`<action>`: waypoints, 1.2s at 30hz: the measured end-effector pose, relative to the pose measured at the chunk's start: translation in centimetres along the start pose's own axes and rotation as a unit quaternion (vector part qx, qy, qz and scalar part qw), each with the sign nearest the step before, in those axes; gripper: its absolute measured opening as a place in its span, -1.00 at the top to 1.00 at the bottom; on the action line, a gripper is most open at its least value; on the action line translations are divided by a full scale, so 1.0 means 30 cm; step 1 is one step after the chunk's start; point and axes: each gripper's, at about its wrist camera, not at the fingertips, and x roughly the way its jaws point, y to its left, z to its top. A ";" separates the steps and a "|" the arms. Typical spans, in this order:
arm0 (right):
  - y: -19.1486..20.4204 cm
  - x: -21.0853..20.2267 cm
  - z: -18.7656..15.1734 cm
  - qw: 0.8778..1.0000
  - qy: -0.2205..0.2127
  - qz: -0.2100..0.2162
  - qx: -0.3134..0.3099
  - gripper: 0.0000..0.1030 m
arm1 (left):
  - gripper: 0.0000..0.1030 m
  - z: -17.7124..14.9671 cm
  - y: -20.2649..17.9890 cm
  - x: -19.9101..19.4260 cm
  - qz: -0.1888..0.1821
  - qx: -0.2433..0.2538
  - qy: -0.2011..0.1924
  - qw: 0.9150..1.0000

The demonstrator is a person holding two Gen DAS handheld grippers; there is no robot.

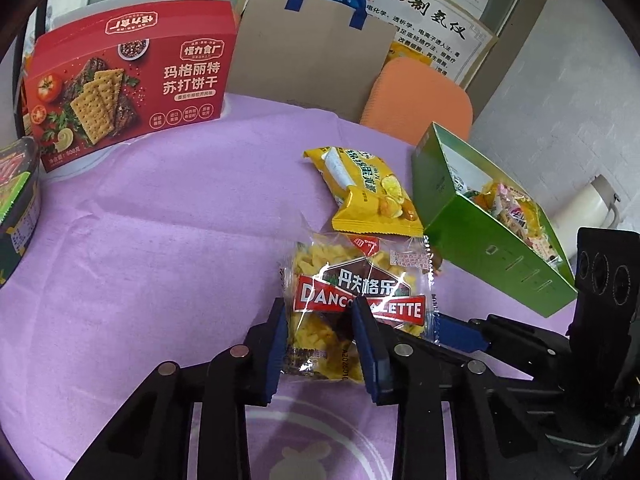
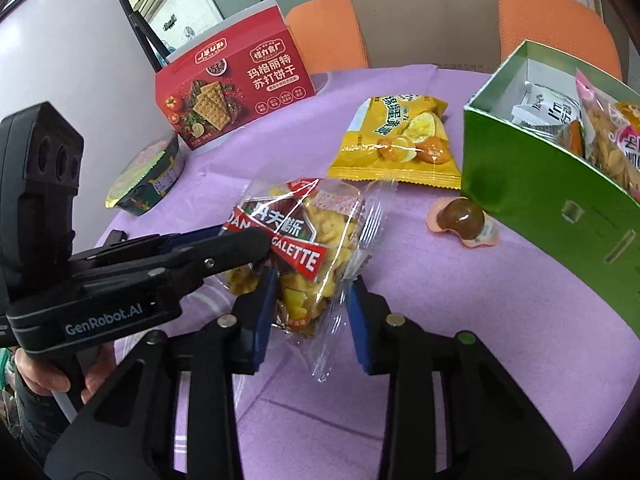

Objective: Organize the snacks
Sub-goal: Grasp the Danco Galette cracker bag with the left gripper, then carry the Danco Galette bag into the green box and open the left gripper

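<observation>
My left claw point(image 1: 320, 332) and right claw point(image 2: 312, 304) are both pinched on the clear Danco Galette biscuit packet point(image 1: 352, 300), just beside the open green cardboard box point(image 1: 492, 248). The box already holds several packets. I judge the task about half done: this packet, the yellow snack bag point(image 2: 396, 144) and a brown wrapped candy point(image 2: 460, 220) remain on the purple-covered counter point(image 1: 160, 260).

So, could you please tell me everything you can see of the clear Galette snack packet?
The Galette packet is a clear, crinkly plastic wrapper with a red and dark label, holding yellow pieces. It lies on the purple cloth, next to the yellow packet. The left gripper and right gripper each have their fingers around one of its ends; whether they pinch it is unclear.
</observation>
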 end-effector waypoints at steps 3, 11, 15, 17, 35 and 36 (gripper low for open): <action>-0.019 -0.049 -0.007 1.000 -0.012 0.010 0.010 0.31 | 0.46 -0.005 -0.049 -0.037 0.001 0.009 -0.010 1.000; -0.089 -0.331 0.017 0.994 -0.105 0.000 0.020 0.31 | 0.46 0.065 -0.320 -0.149 -0.020 0.079 -0.060 0.995; -0.165 -0.455 0.027 0.989 -0.143 -0.031 0.030 0.31 | 0.46 0.122 -0.468 -0.129 -0.046 0.110 -0.067 0.991; -0.218 -0.504 0.027 0.986 -0.155 -0.046 0.044 0.31 | 0.46 0.148 -0.546 -0.101 -0.060 0.124 -0.065 0.988; -0.640 -0.563 0.014 0.972 -0.129 -0.156 0.123 0.31 | 0.46 0.224 -0.856 0.311 -0.112 0.155 0.023 0.981; -0.651 -0.554 0.018 0.971 -0.126 -0.164 0.118 0.32 | 0.47 0.228 -0.855 0.325 -0.105 0.154 0.023 0.982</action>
